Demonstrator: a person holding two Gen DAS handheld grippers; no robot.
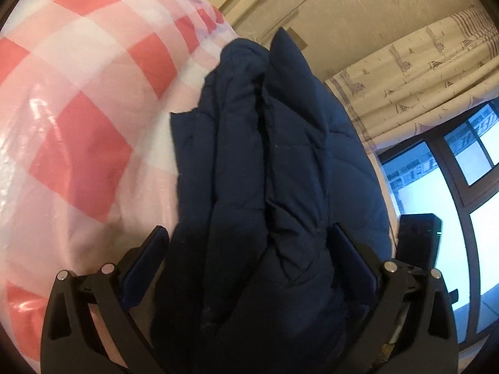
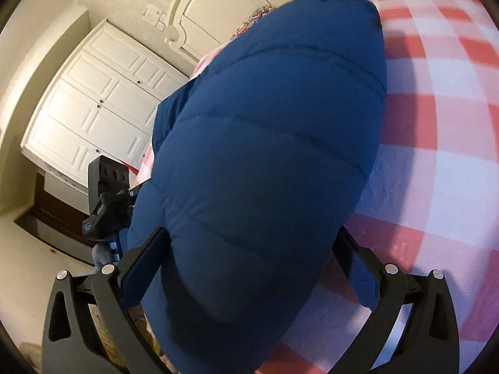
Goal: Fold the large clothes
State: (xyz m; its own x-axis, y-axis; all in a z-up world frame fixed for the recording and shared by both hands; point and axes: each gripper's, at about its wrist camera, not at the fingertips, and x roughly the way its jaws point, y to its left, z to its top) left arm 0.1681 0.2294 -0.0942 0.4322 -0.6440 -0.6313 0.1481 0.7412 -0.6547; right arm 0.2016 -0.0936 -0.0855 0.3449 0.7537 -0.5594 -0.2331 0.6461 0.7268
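Note:
A navy blue quilted puffer jacket lies bunched on a bed with a pink, red and white checked cover. My left gripper has its fingers on either side of a thick fold of the jacket and is shut on it. In the right wrist view the jacket fills the middle, puffed and smooth, over the same checked cover. My right gripper also has its fingers pressed against both sides of the jacket, shut on it.
A patterned cream curtain and a dark-framed window stand to the right of the bed. White panelled wardrobe doors are on the left in the right wrist view. The other gripper's black body shows beside the jacket.

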